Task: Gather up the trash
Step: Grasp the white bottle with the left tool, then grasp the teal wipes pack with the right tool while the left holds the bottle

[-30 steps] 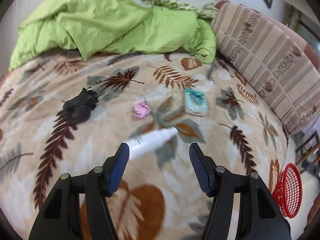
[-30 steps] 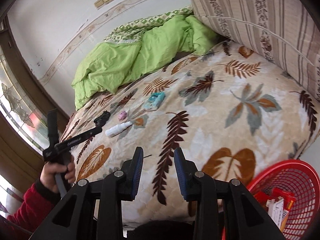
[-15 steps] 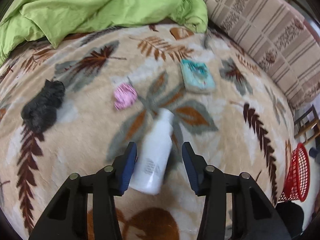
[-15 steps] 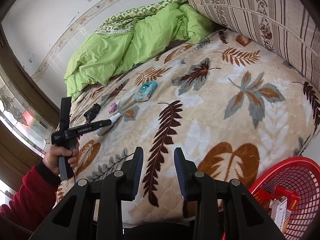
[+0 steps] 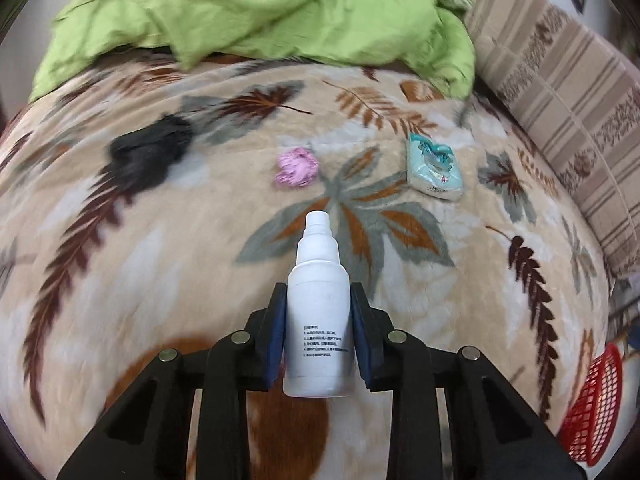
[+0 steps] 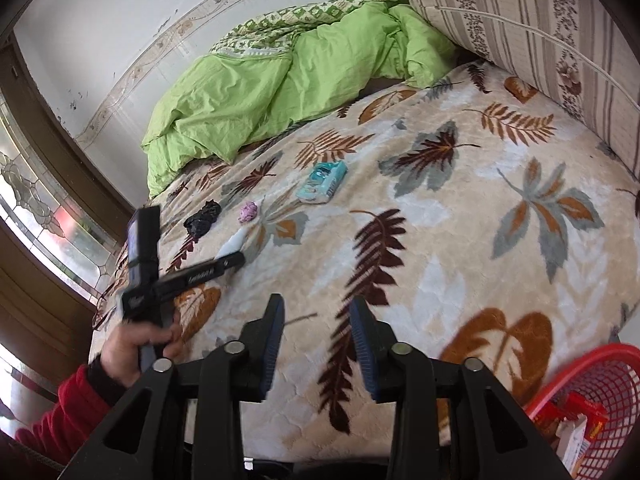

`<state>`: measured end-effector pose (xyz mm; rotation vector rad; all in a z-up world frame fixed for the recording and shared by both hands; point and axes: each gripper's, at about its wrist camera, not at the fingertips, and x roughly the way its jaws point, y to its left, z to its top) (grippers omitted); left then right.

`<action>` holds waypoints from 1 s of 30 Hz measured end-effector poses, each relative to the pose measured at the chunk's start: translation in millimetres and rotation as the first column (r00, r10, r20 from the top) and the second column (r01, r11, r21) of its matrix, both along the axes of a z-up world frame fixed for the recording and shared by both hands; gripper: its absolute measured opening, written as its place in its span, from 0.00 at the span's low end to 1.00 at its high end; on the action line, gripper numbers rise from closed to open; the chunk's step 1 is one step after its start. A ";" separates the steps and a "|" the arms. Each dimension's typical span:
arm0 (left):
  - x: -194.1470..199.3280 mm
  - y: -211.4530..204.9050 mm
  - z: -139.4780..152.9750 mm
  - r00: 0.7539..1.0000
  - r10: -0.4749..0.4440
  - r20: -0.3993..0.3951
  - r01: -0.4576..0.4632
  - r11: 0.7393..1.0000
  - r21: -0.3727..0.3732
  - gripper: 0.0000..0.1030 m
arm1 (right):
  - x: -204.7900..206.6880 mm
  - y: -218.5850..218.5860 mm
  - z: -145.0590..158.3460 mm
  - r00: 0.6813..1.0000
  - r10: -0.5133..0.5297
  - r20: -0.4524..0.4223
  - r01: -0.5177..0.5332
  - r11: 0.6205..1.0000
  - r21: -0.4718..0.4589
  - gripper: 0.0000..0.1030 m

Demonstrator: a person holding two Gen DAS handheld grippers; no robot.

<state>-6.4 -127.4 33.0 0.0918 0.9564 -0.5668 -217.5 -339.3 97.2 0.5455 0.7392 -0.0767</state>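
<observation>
Left-wrist view: the left gripper enters from six o'clock, its blue-padded jaws closing on the body of a white plastic bottle with a narrow white cap; both pads lie against the bottle's sides, and the cap points toward twelve o'clock. The bottle sits low over a beige plush bed blanket printed with brown and grey leaves. On the blanket, a crumpled pink wrapper lies at twelve o'clock of the bottle, a teal-and-white soft packet at about one o'clock, and a crumpled black plastic bag, blurred, at about ten o'clock; all three lie well apart from each other. A rumpled lime-green quilt fills the far edge, and a beige striped cushion stands at two o'clock. A red plastic mesh basket appears at four o'clock, beyond the bed's edge. Right-wrist view: the right gripper hangs over the near blanket edge, its jaws spread, opening, with nothing between them. At nine o'clock a hand in a red sleeve holds the left gripper's handle. The basket at five o'clock contains red and white cartons.
</observation>
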 end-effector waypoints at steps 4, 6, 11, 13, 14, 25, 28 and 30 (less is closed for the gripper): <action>-28.7 22.1 19.3 0.996 0.041 0.076 -0.039 0.999 -0.023 0.28 | 43.3 0.1 2.0 1.000 -0.018 -0.002 0.018 1.000 -0.015 0.52; -34.1 30.9 23.6 0.991 0.070 0.114 -0.067 0.997 -0.029 0.28 | 79.7 -0.5 -1.4 1.000 -0.014 -0.025 0.014 1.000 -0.020 0.56; -32.1 43.8 21.1 0.975 0.110 0.194 -0.112 0.994 0.000 0.28 | 159.3 -6.5 -20.0 0.993 -0.052 -0.110 0.045 0.997 -0.058 0.57; -25.4 47.5 17.6 0.978 0.121 0.168 -0.120 0.993 -0.017 0.28 | 189.3 -12.7 -30.3 0.989 -0.056 -0.136 0.052 0.998 -0.038 0.58; -23.6 48.4 16.1 0.979 0.122 0.164 -0.120 0.993 -0.020 0.28 | 204.4 -16.1 -35.5 0.985 -0.073 -0.155 0.066 0.997 -0.051 0.58; -15.5 46.6 3.4 0.987 0.090 0.131 -0.088 0.996 -0.019 0.28 | 277.0 -14.6 -77.9 0.960 -0.141 -0.241 0.109 0.984 -0.141 0.32; -16.6 48.4 4.4 0.986 0.097 0.135 -0.095 0.995 -0.024 0.28 | 264.1 -0.6 -68.5 0.973 -0.121 -0.195 0.089 0.982 -0.165 0.18; -19.0 50.0 6.2 0.984 0.104 0.147 -0.101 0.995 -0.026 0.28 | 247.3 9.4 -61.4 0.982 -0.098 -0.161 0.070 0.983 -0.167 0.16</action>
